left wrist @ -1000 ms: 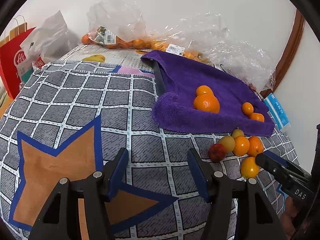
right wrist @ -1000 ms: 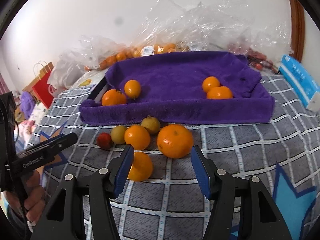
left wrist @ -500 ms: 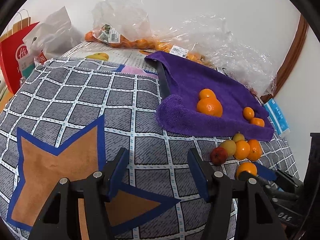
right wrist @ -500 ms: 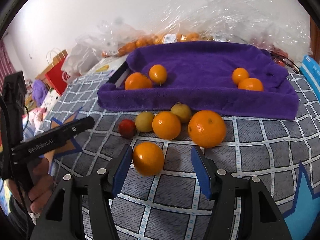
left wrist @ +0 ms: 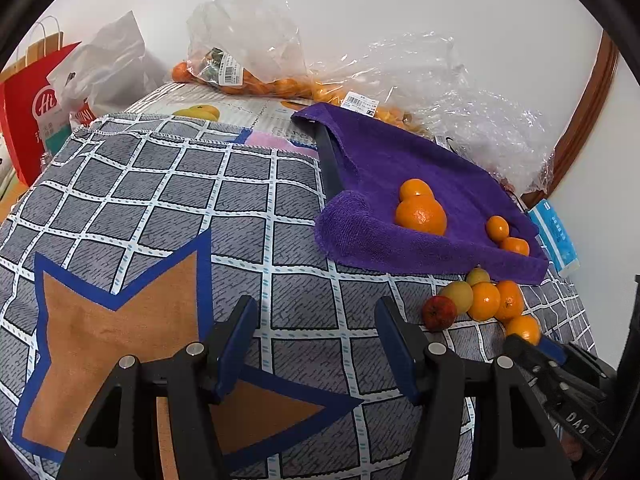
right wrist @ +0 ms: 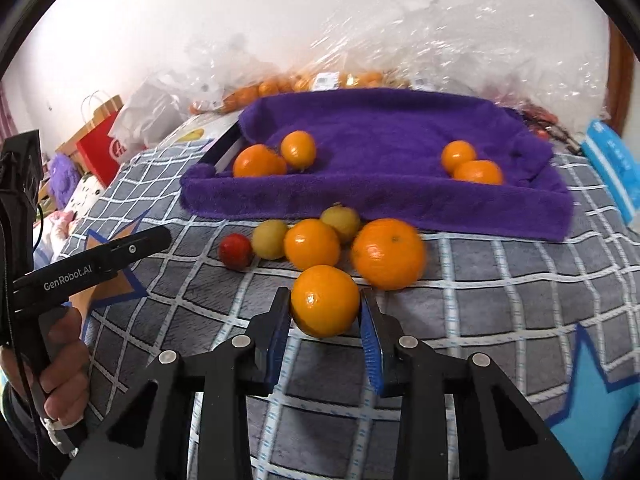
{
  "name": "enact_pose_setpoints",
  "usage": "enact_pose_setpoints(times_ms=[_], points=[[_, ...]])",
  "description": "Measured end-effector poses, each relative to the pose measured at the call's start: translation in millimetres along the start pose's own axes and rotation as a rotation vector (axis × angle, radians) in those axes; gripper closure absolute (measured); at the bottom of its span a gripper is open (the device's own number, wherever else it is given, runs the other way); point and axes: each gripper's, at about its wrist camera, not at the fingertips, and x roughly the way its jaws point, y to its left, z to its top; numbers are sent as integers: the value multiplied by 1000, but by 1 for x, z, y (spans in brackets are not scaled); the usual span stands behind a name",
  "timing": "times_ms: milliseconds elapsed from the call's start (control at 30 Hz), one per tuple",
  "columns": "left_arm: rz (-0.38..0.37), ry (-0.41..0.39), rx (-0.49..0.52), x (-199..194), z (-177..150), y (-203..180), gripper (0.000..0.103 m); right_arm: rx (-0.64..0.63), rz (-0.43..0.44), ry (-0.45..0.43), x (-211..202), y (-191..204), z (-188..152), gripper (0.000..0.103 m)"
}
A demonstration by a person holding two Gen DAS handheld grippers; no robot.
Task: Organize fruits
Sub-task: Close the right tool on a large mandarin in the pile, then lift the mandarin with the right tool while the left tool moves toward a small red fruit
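My right gripper (right wrist: 325, 301) is closing its jaws on a small orange (right wrist: 325, 308) that sits on the checked cloth; both blue pads touch its sides. Just beyond lie a large orange (right wrist: 388, 254), a smaller orange (right wrist: 312, 244), two yellow-green fruits (right wrist: 270, 239) and a red fruit (right wrist: 235, 251). Behind them a purple towel-lined tray (right wrist: 380, 200) holds two oranges at its left (right wrist: 258, 162) and two at its right (right wrist: 476, 170). My left gripper (left wrist: 316, 308) hangs open over bare cloth, left of the fruit pile (left wrist: 476, 300), with nothing between its fingers.
The grey checked cloth (left wrist: 160, 200) with star patches covers the surface. Clear plastic bags of oranges (left wrist: 248, 76) line the back wall. A red paper bag (left wrist: 32, 112) stands at far left, a blue pack (right wrist: 612, 160) at right. A person's hand (right wrist: 60, 360) grips the left tool.
My right gripper has moved in over the nearest orange and its jaws have closed from wide apart onto it. The left gripper has stayed where it was, still open.
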Motion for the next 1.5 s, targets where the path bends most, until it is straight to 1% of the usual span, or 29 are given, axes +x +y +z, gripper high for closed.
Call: enact_pose_setpoints(times_ms=[267,567,1067,1200,1333,1500], points=[[-2,4,7,1,-1,-1,44,49,-74,-45,-22,-26,-6,69],[-5,6,8,1,-1,-1,44,87,-142,-72,-27,-46,-12,69],[-52,-4,-25,0,-2,3,45,121,-157,-103,-29,-57,-15,69],[-66,-1,-11,-1,-2,0,46,131,-159,-105,-29,-60,-15,69],[-77,-12,3,-3,-2,-2,46,142,-136,-94,-26,-62,-15,69],[-97,-17,20,-6,-2,-4,46,152,-136,-115,-30,-65,-16,69]])
